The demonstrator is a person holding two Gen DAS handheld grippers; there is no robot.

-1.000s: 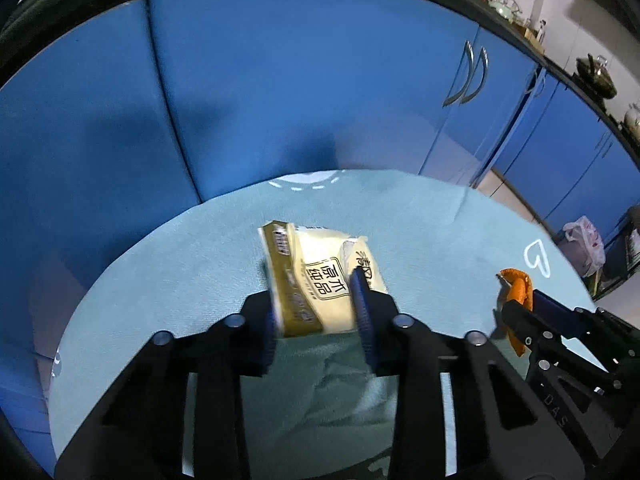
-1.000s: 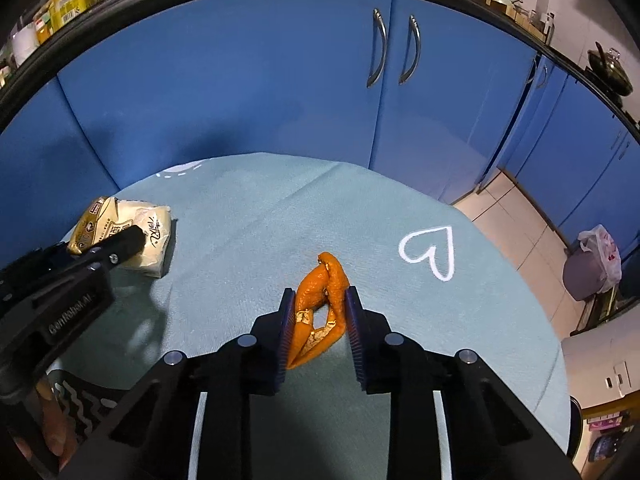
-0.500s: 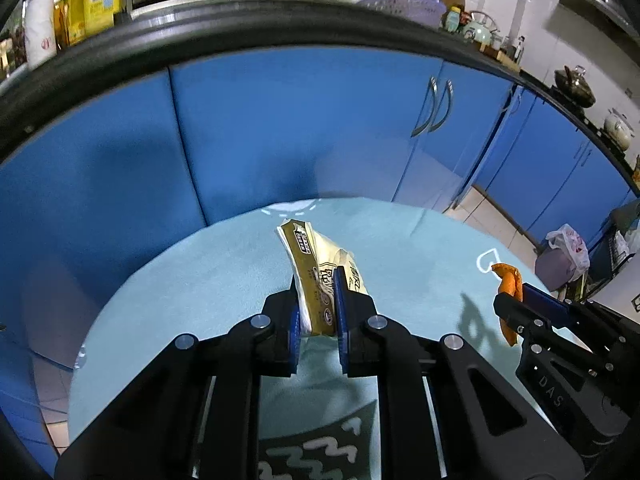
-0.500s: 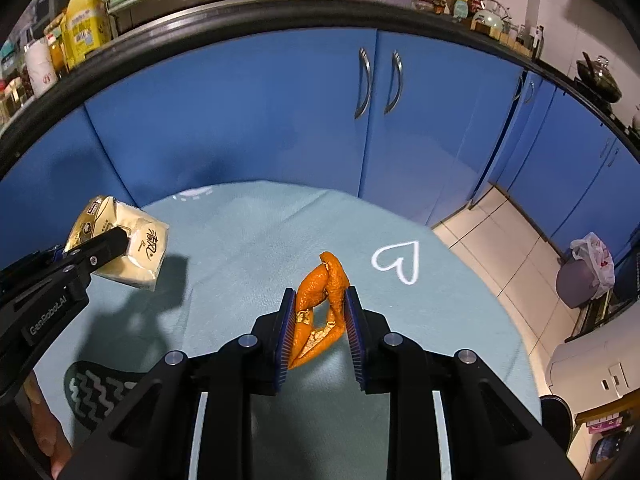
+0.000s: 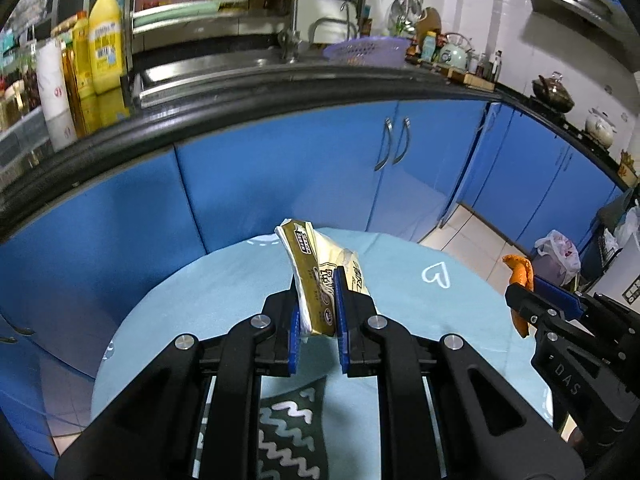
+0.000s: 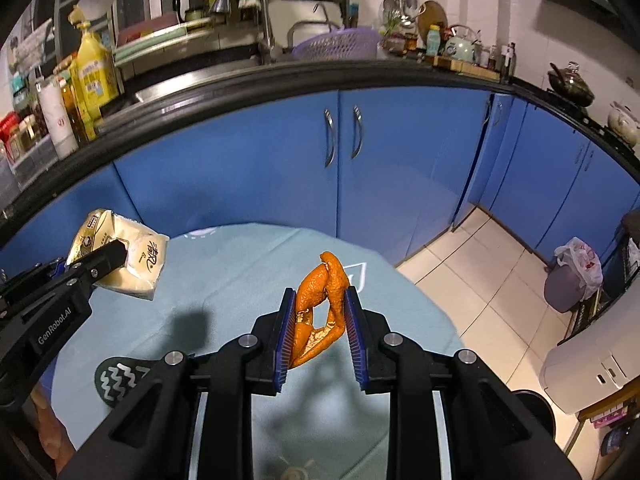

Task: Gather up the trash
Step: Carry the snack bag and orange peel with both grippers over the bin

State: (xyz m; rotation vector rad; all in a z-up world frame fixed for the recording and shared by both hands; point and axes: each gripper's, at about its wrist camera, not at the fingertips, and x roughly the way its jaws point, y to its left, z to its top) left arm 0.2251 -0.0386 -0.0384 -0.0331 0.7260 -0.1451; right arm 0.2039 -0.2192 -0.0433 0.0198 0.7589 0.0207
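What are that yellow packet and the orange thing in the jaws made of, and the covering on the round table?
The yellow packet looks like thin glossy plastic film, creased and printed, probably around soft paper tissues. The orange thing appears to be fruit peel: pitted matte skin, paler inside, curled. The table covering seems to be soft matte cloth, with faint folds and a drawn heart.

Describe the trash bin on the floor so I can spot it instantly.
Look past the round table to the tiled floor on the right, by the blue cabinets. The grey bin stands there, alone in having a white plastic bag draped over its rim.
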